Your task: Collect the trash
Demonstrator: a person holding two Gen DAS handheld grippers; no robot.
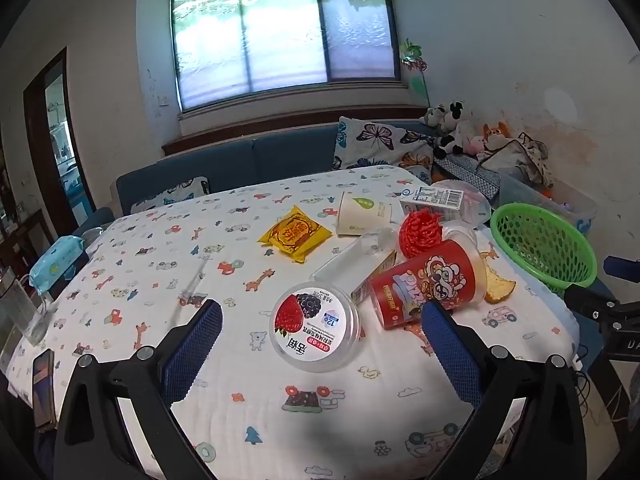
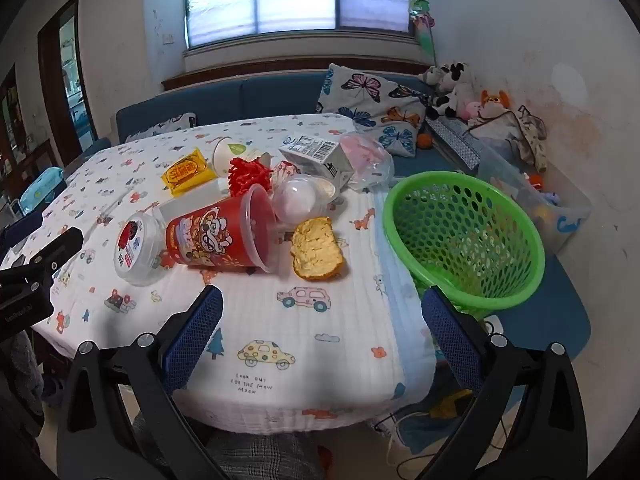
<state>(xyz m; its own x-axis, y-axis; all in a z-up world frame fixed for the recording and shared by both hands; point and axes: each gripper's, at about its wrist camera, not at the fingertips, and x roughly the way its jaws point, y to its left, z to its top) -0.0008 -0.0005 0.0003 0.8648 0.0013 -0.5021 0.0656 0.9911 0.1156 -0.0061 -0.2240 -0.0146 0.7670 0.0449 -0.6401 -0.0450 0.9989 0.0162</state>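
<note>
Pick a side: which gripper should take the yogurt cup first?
Left. The yogurt cup lies directly between the open left gripper fingers. The right gripper, also open, faces bare tablecloth near the green basket.

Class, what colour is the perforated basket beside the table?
Bright green; the basket shows best in the right wrist view.

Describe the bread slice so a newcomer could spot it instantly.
Start at the green basket by the table's right edge. Just left of it, beside the mouth of the toppled red snack cup, lies the bread slice: flat, golden, crusted, the only unpackaged food there.
</note>
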